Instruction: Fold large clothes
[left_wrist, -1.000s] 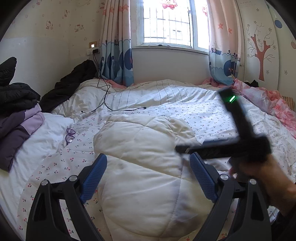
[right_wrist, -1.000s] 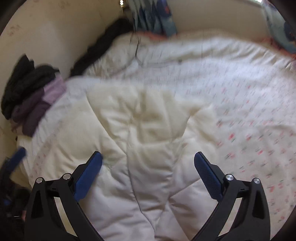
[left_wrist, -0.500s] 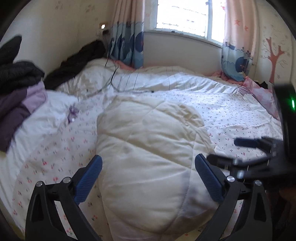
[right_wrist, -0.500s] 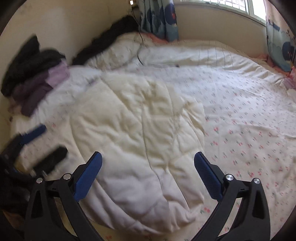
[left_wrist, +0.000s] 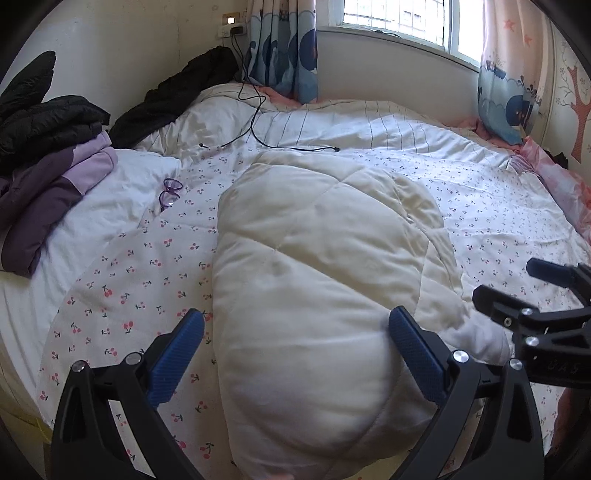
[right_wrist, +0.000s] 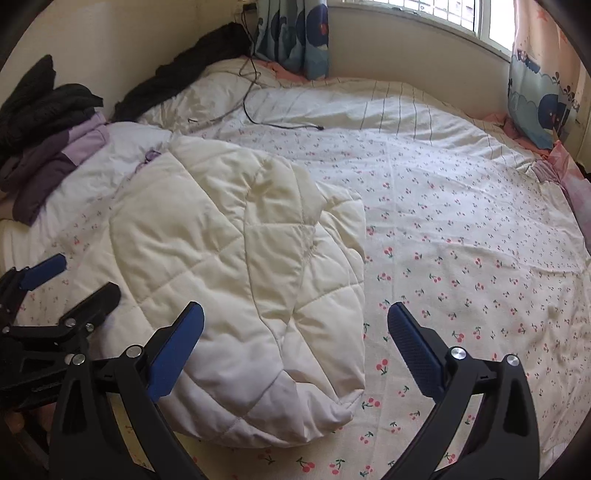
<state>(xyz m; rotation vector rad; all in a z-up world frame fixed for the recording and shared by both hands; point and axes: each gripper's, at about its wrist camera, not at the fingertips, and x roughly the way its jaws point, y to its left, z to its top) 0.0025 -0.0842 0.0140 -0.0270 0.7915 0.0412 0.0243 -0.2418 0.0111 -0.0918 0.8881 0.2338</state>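
Observation:
A cream quilted padded coat lies folded into a thick bundle on the cherry-print bed sheet. My left gripper hangs just above the coat's near end, open wide; its blue pads straddle the bundle without pressing on it. My right gripper is at the right of the left wrist view, past the coat's right edge. In the right wrist view my right gripper is open over the coat's near right corner and holds nothing. My left gripper shows at the left edge.
A pile of black and purple clothes sits at the bed's left side. Purple glasses lie beside it. A black cable trails from the wall socket. A dark garment lies along the wall. Pink bedding borders the right.
My right gripper has drawn off the coat to its right side and pulled back, so the coat now sits left in its view. My left jaws have spread a little wider.

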